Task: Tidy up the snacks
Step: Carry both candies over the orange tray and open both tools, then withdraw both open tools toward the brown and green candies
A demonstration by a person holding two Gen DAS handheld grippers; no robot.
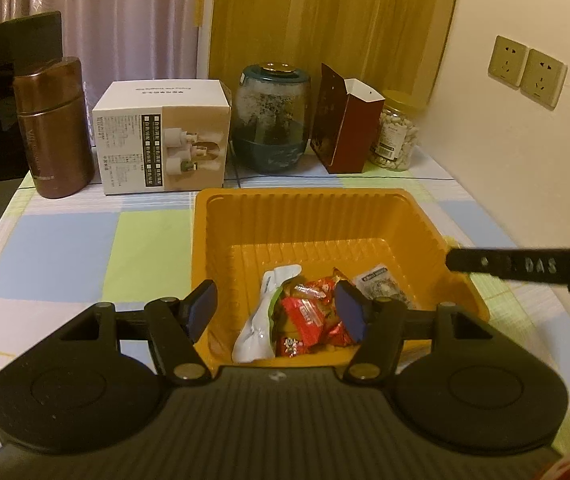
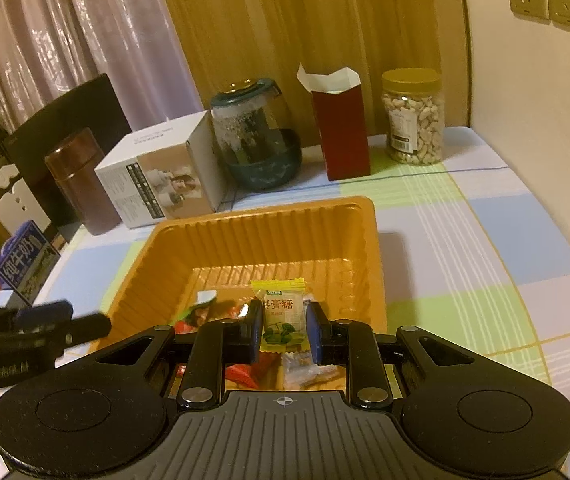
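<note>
checked tablecloth (image 1: 65,248), curtains (image 1: 125,20), perhaps wall sockets (image 1: 527,70)

My table (image 1: 65,248) wears a checked cloth of blue, green and white squares. Directly ahead of my fingers sits the orange tray (image 1: 325,216), flat on the cloth. Beyond the tray, well past my fingertips, a row stands along the far edge: brown canister (image 1: 55,128) furthest left, then white box (image 1: 163,136), glass jar with teal base (image 1: 271,118), open dark red carton (image 1: 345,120), and nut jar (image 1: 395,136) furthest right. Off left of my right fingers, a blue milk carton (image 2: 23,262) stands at the table's edge.
</note>
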